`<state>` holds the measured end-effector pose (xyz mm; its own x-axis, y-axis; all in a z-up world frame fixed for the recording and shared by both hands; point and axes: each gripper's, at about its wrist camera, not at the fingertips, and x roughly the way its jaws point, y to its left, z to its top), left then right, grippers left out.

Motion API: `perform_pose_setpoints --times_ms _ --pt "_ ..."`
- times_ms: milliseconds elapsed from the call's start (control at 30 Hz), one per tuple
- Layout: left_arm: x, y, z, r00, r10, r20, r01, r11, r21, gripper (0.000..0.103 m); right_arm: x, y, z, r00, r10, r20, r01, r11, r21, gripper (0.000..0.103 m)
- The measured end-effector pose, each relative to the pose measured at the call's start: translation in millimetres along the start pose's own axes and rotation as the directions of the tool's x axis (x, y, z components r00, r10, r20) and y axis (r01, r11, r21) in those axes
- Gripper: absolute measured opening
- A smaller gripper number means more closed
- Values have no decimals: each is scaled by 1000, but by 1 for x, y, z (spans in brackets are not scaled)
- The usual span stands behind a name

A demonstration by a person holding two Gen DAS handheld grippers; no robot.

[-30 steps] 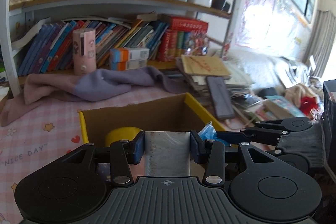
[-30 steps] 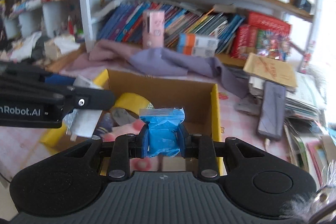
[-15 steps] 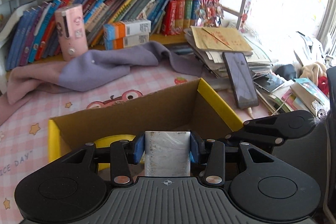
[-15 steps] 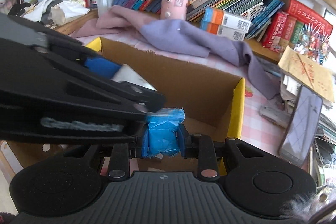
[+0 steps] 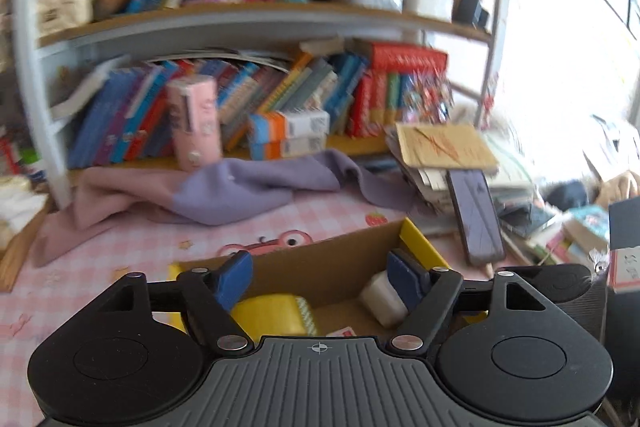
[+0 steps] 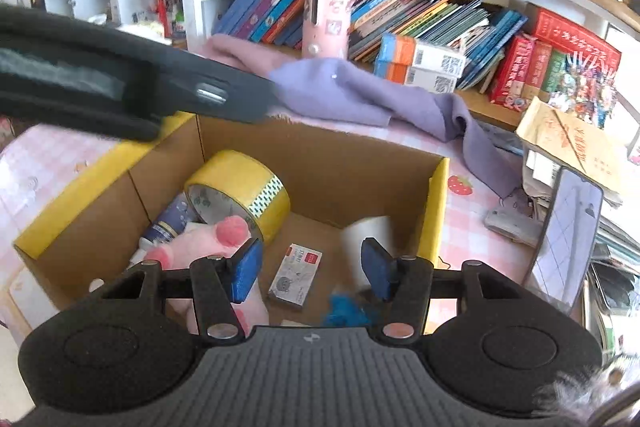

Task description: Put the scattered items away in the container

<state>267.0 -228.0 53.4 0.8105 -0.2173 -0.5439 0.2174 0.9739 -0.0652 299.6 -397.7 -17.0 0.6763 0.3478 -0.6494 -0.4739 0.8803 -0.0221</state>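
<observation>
Hovering over the cardboard box [image 6: 320, 163], both sets of tongs are spreading their jaws with nothing pinched between the pads: the left tongs [image 5: 318, 273] stand wide, the right tongs [image 6: 312, 269] somewhat narrower but parting too. A pale white block [image 6: 370, 233], motion-blurred, is inside the box near its right wall, and a crumpled blue wrapper [image 6: 348, 311] lies on the box floor just below the right tongs; neither is touched by a pad. Also in the box are a yellow tape roll [image 6: 244, 191] leaning on a pink plush toy [image 6: 208, 243], a small dark bottle [image 6: 170, 223] and a flat card packet [image 6: 296, 275]. By my reading these are all light things: the wrapper is soft and will crush, so a pinch across its bulk suits it; the white block looks stiffer and smooth, best taken across its flat faces; the tape roll would be gripped through its rim. On the pink checked table [image 5: 120, 251] a purple cloth [image 5: 248, 187] lies limp, and a phone [image 5: 476, 215] rests on a paper pile, slippery and fragile, calling for a hold across its long edges.
</observation>
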Motion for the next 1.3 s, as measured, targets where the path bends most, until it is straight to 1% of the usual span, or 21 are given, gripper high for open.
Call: perform_pose_setpoints --times_ms 200,333,433,500,567,667,833,900,933,967,1033,1167,1300 --pt "-49 22 -20 996 88 29 -84 991 -107 80 -33 8 0 997 -7 76 3 999 48 53" --pt "-76 34 -34 989 132 66 -119 977 -179 82 -58 19 2 988 -45 145 36 997 66 53" --pt "-94 39 -44 984 156 92 -134 968 -214 86 -77 29 -1 981 -79 179 61 993 103 53" --pt "-103 40 -51 980 169 101 -145 967 -211 86 -86 36 -5 976 -103 193 80 989 121 54" --pt "-112 39 -58 979 176 105 -155 970 -186 86 -94 45 -11 971 -127 201 101 986 134 54" --pt "-129 41 -68 978 176 115 -157 975 -158 87 -102 60 -19 968 -158 194 127 978 163 57" --pt "-160 51 -89 970 199 139 -175 971 -166 93 -117 89 -30 961 -191 201 157 972 173 59" --pt "-169 53 -100 965 229 126 -209 966 -154 95 -123 103 -36 958 -205 203 171 970 173 62" --pt "-174 53 -106 960 253 116 -237 962 -139 95 -125 110 -40 957 -209 201 175 970 171 63" --pt "-178 52 -112 955 278 107 -265 957 -122 95 -128 118 -44 957 -211 198 179 969 168 63" --pt "-189 53 -125 948 305 93 -296 950 -101 96 -133 134 -52 959 -210 191 181 971 159 63" --pt "-213 59 -151 952 297 75 -289 951 -106 97 -147 168 -72 962 -207 175 184 973 142 63" --pt "-231 65 -173 954 296 48 -289 950 -118 97 -161 191 -99 965 -225 134 202 965 166 64"
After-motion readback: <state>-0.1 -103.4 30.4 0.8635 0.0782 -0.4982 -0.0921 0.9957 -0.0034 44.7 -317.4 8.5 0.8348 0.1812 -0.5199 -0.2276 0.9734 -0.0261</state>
